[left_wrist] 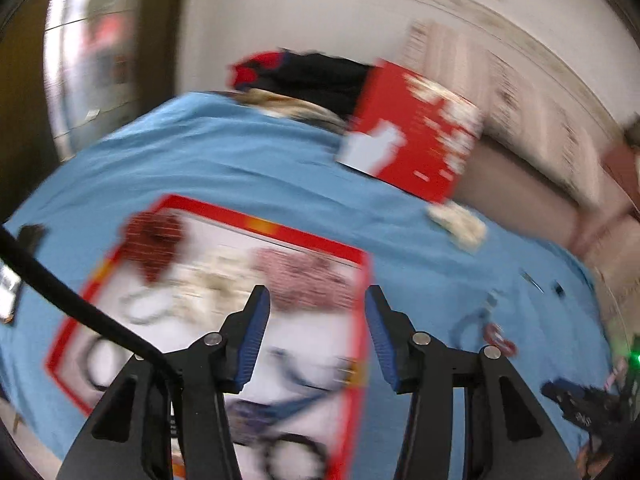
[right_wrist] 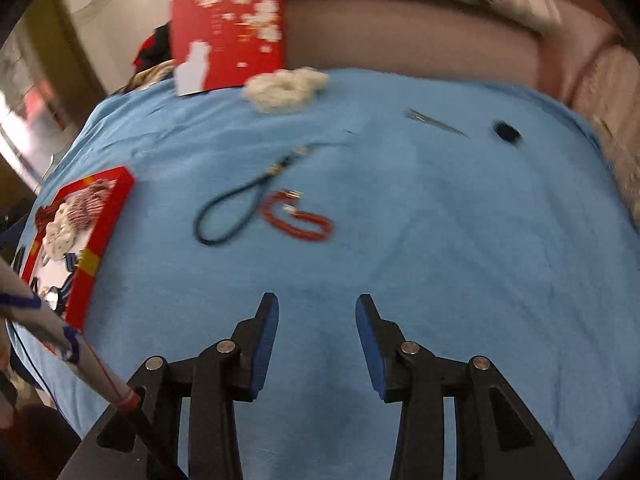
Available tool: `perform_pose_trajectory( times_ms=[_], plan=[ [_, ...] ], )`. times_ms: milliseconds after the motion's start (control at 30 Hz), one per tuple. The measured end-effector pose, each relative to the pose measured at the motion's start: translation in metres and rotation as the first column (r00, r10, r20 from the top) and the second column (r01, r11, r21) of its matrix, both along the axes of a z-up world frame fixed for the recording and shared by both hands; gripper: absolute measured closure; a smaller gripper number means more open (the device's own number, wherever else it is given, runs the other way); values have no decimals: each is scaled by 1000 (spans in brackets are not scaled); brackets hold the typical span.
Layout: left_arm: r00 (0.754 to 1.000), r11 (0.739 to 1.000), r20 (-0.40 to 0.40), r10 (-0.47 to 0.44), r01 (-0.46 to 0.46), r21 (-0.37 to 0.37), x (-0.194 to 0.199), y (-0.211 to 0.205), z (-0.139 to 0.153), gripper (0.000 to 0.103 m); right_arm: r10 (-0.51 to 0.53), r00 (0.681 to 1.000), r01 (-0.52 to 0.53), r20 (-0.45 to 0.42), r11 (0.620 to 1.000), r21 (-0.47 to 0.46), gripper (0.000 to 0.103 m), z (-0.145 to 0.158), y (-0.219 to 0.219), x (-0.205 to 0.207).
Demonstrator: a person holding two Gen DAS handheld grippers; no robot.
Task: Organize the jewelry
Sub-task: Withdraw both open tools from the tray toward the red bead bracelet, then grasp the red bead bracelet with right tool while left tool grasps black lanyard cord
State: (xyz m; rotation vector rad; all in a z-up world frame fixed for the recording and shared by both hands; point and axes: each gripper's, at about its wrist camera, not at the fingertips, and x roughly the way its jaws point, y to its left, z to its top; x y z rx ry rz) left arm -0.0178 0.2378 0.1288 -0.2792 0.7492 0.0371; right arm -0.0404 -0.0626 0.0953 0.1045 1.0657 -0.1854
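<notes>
Right claw (right_wrist: 316,312) open, empty; red bracelet (right_wrist: 298,216) lies well ahead on cloth (right_wrist: 440,240).

No legible txt; red box lid (right_wrist: 228,28) print too blurred.

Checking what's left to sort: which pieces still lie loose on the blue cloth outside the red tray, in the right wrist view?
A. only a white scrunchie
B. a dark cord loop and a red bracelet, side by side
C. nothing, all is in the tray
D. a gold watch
B: the dark cord loop and red bracelet lie beside each other on the blue cloth, clear of the red tray.
</notes>
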Motion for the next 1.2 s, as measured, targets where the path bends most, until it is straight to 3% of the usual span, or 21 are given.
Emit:
perform_pose_trajectory(
  times_ms=[200, 433, 600, 633, 700, 733, 1100, 1133, 1200],
  plan=[
    [983, 985, -92, -158, 151, -85, 28, -55, -23, 55, 24, 1000, -24, 3, 999, 28, 59, -12, -12, 19],
    [971, 981, -149, -188, 193, 25, 49, -88, -44, 56, 174, 984, -175, -29, 984, -23, 57, -37, 4, 72],
    [965, 980, -176, -196, 201, 6, 65, -92, -54, 56, 210, 977, -212, -49, 976, -49, 60, -57, 9, 96],
    [962, 979, -181, -204, 206, -9, 69, -93, -57, 56, 202, 979, -204, -38, 978, -43, 75, -56, 7, 97],
    [956, 974, -188, -225, 221, -40, 76, -98, -62, 56, 185, 982, -185, -34, 983, -10, 92, -55, 2, 95],
    [952, 971, -191, -241, 234, -56, 79, -102, -66, 56, 175, 984, -175, -31, 985, 9, 94, -54, -1, 92],
    [887, 920, -266, -378, 392, 3, 103, -174, -104, 56, 75, 997, -70, -17, 980, 187, 94, -44, -38, 20],
    [882, 918, -278, -381, 397, 3, 108, -180, -107, 61, 72, 997, -67, -16, 979, 195, 94, -43, -39, 12],
    [881, 912, -293, -371, 405, 64, 111, -191, -107, 91, 67, 998, -63, -13, 978, 199, 94, -41, -40, -1]
  ],
)
